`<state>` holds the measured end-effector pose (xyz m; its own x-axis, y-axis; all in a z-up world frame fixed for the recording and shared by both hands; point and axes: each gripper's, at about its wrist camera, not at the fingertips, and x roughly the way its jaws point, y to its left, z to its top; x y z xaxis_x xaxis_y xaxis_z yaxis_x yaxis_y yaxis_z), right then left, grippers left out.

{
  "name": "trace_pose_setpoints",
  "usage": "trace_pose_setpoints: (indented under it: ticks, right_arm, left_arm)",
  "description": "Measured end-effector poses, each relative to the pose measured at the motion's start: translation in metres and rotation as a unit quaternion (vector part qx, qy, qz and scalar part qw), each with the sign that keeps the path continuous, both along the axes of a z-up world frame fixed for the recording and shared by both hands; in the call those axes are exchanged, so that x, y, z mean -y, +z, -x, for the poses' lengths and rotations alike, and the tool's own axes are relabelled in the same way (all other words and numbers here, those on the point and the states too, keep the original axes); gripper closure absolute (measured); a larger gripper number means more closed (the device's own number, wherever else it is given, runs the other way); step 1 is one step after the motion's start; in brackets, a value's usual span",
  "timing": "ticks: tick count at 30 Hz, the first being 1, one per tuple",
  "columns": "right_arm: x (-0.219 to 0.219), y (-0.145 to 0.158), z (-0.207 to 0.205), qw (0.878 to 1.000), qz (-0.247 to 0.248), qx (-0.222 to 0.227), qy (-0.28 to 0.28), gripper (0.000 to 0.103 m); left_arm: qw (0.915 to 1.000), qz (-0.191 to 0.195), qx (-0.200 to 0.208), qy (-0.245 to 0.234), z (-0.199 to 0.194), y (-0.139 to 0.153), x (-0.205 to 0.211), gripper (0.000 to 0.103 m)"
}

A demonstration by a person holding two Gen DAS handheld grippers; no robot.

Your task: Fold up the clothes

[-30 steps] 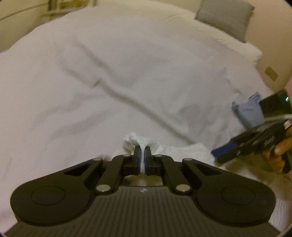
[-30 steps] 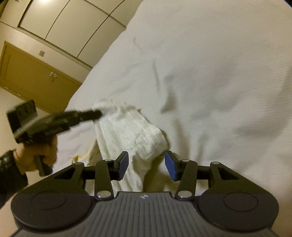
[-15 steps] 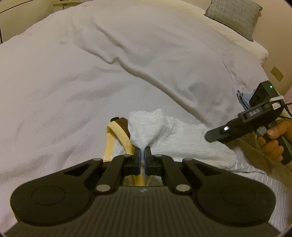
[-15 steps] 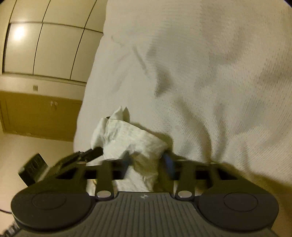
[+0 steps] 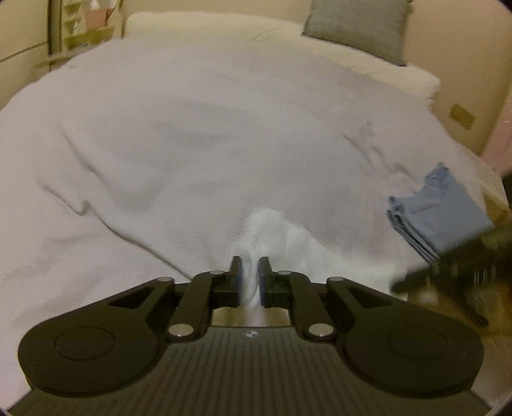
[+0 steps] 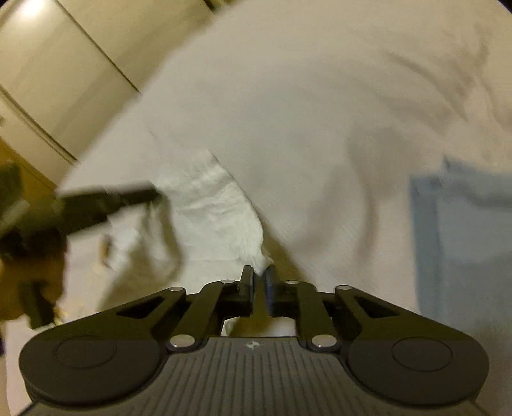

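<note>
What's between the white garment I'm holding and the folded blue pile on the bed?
In the left wrist view, only bare white bedspread lies between the white garment and the folded blue pile. The blurred right claw sits nearer the camera, below that stretch.

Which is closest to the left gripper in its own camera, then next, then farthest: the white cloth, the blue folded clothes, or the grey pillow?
1. white cloth: pinched in the left gripper.
2. blue folded clothes: on the bed, off to the right.
3. grey pillow: far end of the bed, upper right.
</note>
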<state>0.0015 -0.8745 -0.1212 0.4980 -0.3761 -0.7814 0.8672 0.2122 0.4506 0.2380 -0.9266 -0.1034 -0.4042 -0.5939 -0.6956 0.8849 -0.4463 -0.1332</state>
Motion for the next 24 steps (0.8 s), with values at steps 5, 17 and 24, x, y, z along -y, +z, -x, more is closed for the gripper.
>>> trace_pose_setpoints:
  ticks: [5,17,24]
  right_arm:
    - [0.016,0.007,0.006,1.000,0.022,0.004,-0.020,0.063]
    - [0.092,0.014,-0.126,0.947,0.168,-0.122,0.245,0.085]
    - [0.099,0.033,-0.158,0.930,0.247,-0.195,0.190,0.087]
  left_arm:
    - [0.9980,0.008,-0.013,0.061,-0.034,0.006,-0.025,0.073]
    - [0.9738,-0.047,0.043,0.218,-0.142,-0.005,-0.143,0.074]
    - [0.9441,-0.070,0.072,0.314,-0.191,-0.003,-0.220,0.073]
